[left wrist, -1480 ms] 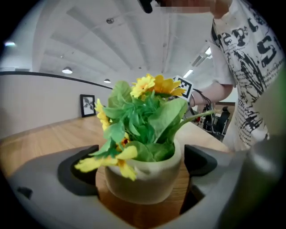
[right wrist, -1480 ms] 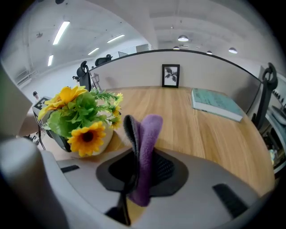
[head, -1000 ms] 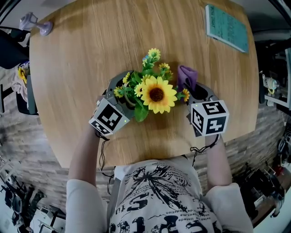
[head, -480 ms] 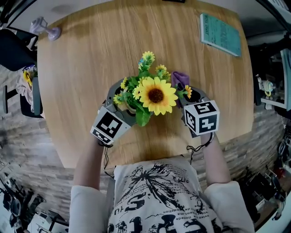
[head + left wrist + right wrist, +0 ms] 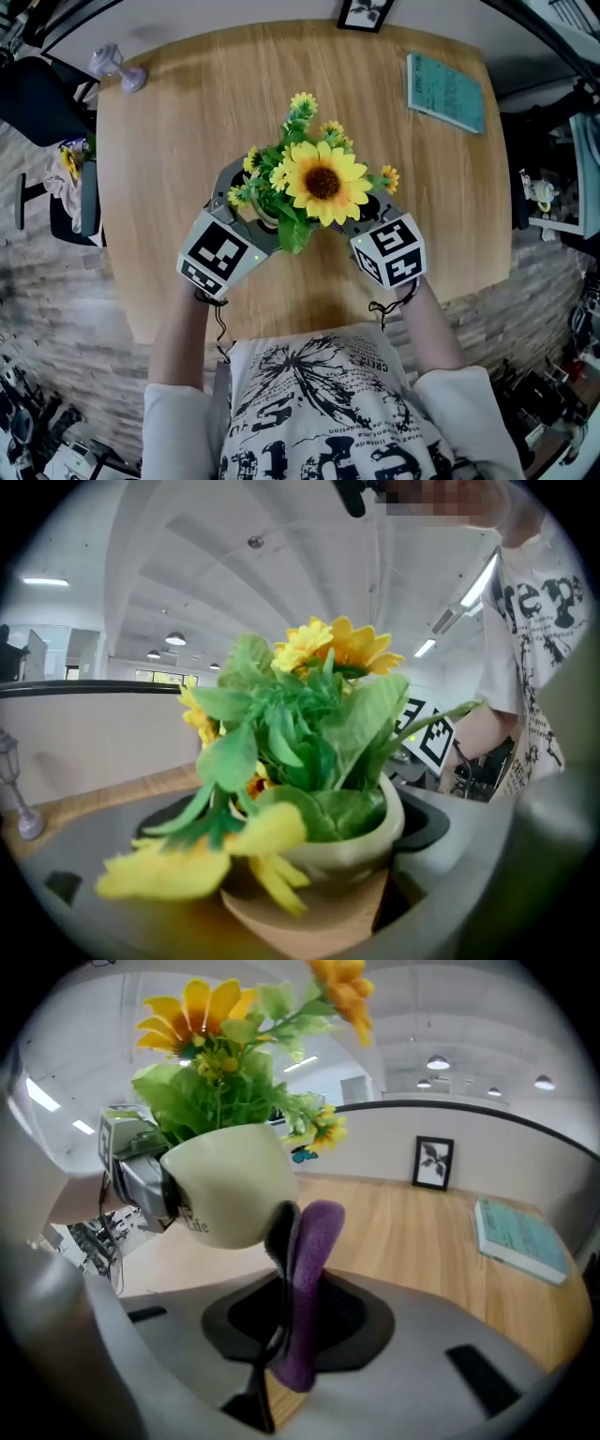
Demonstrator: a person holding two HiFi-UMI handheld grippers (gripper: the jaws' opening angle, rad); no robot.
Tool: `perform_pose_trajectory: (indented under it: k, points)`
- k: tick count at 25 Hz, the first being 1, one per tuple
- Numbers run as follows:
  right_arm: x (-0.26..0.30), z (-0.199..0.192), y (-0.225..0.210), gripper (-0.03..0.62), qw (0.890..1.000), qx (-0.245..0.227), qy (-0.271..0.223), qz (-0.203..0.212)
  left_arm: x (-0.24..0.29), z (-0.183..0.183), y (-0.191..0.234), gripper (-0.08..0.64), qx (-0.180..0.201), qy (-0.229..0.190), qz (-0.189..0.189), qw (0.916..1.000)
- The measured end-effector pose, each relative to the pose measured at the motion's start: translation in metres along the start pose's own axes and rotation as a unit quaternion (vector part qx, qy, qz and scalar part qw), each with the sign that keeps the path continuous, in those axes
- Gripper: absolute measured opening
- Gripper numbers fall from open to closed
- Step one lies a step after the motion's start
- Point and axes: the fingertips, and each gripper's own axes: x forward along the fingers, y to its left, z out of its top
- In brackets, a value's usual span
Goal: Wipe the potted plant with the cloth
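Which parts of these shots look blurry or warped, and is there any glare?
Left gripper view: the nearest yellow flower is a soft smear close to the lens; the pot behind is clearer. Right gripper view: the purple cloth and pot are fairly sharp, but the wall bows along its top. Head view: even light, no glare on the table, whose edges curve.

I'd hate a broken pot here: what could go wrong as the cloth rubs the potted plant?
The left gripper alone holds the potted plant, which looks tilted; a hard push from the cloth could twist it loose. The right gripper pinches only a narrow fold of cloth, which might slip out. The sunflower overhangs both grippers and could get knocked.
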Motion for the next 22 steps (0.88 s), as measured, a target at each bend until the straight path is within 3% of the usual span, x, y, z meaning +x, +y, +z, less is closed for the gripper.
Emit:
perform_pose_trajectory:
  k: [8, 16, 22]
  points:
    - [0.006, 0.032, 0.028, 0.074, 0.992, -0.076, -0.087, 0.056, -0.008, 0.013, 0.008, 0.535, 0.005, -0.015, 0.000, 0.9999]
    - [0.004, 0.048, 0.045, 0.074, 0.982, -0.063, -0.144, 0.106, -0.016, 0.028, 0.009, 0.535, 0.004, -0.041, -0.002, 0.9991]
    - [0.013, 0.055, 0.082, 0.074, 0.974, -0.096, -0.147, 0.144, -0.012, 0.034, 0.006, 0.537, -0.007, -0.055, -0.002, 0.9985]
